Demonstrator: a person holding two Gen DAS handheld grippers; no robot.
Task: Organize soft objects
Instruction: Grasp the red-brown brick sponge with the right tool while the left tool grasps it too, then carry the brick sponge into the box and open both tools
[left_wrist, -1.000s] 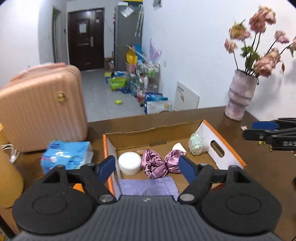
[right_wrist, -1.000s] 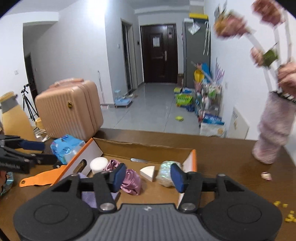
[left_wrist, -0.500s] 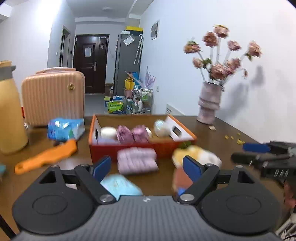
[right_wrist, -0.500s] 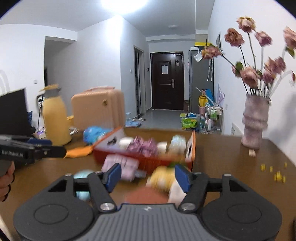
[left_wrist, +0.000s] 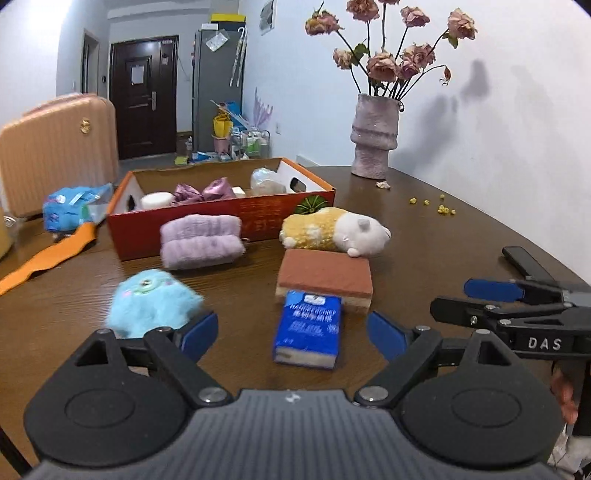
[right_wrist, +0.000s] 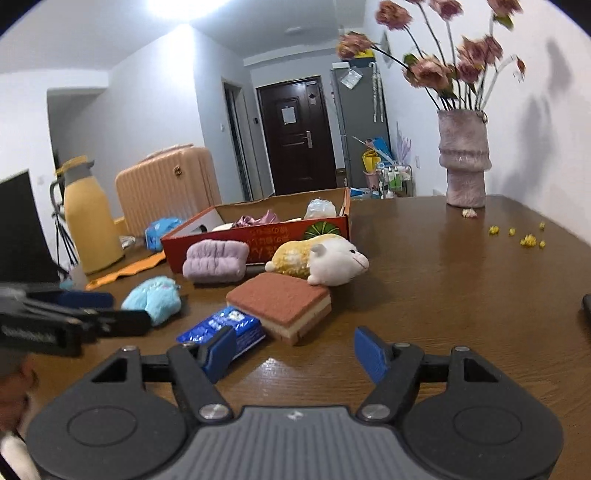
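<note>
Both grippers hover low over the surface (left_wrist: 424, 236) with jaws wide and holding nothing: the left gripper (left_wrist: 291, 332) and the right gripper (right_wrist: 295, 350). The box (left_wrist: 221, 218) is the landmark. Just before its front wall lie a purple pouch (left_wrist: 201, 240) and a hamster plush (left_wrist: 332, 230). Nearer than those sit a sponge (left_wrist: 325, 277), a tissue pack (left_wrist: 308, 332) touching it, and a blue plush (left_wrist: 153, 297).

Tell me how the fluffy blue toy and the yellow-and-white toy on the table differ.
The blue toy is a round single-colour ball; the yellow-and-white toy is long, an animal lying on its side. The blue toy sits apart from the other things, while the yellow-and-white toy lies against the red box and the brown sponge. Both are plush and lie outside the box.
</note>
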